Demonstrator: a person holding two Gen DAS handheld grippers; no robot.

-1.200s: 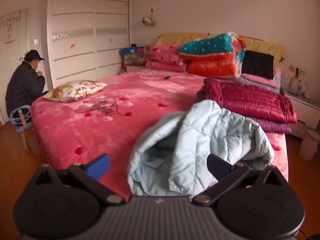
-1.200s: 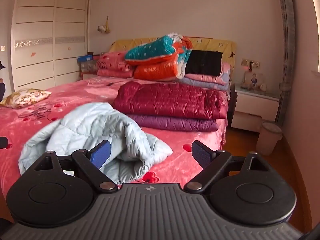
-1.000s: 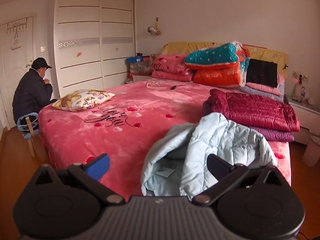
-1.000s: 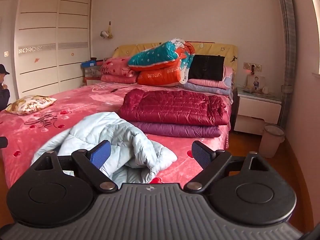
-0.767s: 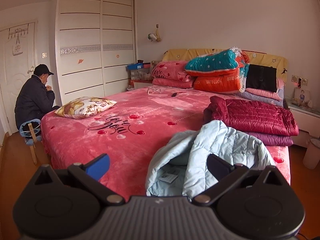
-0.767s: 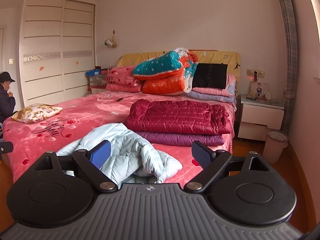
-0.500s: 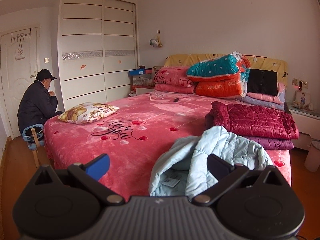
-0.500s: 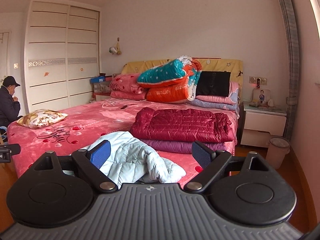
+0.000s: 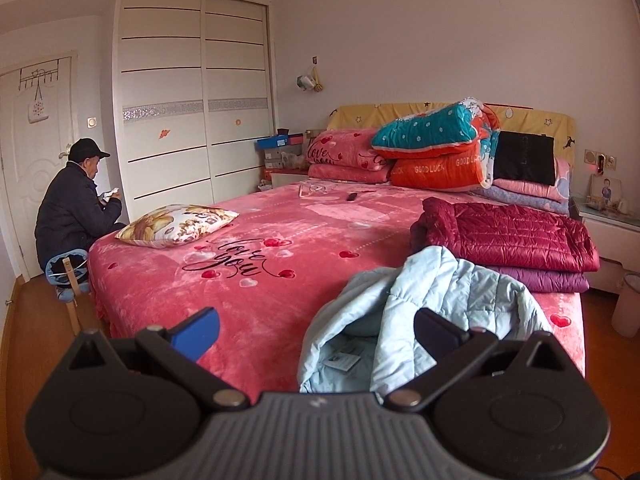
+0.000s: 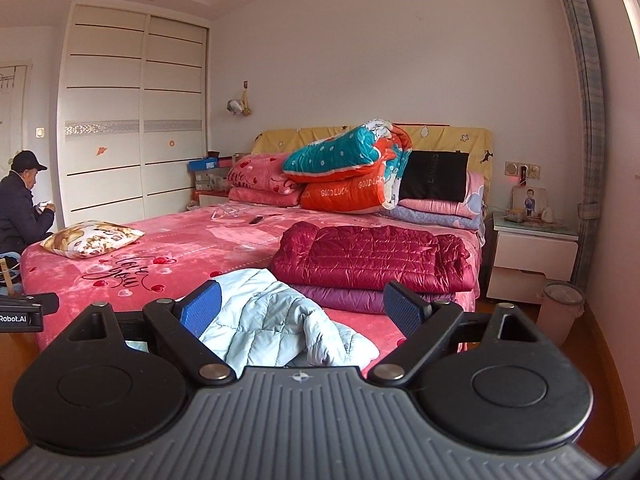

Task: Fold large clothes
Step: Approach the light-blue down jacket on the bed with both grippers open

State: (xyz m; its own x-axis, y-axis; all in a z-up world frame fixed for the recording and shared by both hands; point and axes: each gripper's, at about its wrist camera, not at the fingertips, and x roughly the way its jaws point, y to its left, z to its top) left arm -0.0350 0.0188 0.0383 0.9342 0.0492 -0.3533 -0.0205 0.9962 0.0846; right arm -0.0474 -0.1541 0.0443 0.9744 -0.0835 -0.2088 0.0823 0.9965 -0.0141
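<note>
A light blue quilted jacket (image 9: 424, 312) (image 10: 280, 320) lies crumpled, lining and label showing, at the near right corner of the pink bed (image 9: 256, 280) (image 10: 180, 240). Behind it a dark red down coat (image 9: 508, 236) (image 10: 372, 256) rests folded on a folded purple one (image 9: 548, 280) (image 10: 344, 298). My left gripper (image 9: 316, 330) is open with nothing between its fingers, held back from the bed's foot, the jacket in front of its right finger. My right gripper (image 10: 302, 308) is open too, short of the jacket, which shows between its fingers.
A person in a dark coat and cap (image 9: 76, 208) (image 10: 20, 208) sits on a stool left of the bed. A patterned pillow (image 9: 176, 226) lies at the left edge, stacked quilts (image 9: 436, 148) at the headboard. A nightstand (image 10: 536, 256) and bin (image 10: 560, 308) stand right.
Both grippers have drawn back from the bed and tilted up, so the jacket looks smaller and lower in both views. Both stayed open. The jacket has not moved.
</note>
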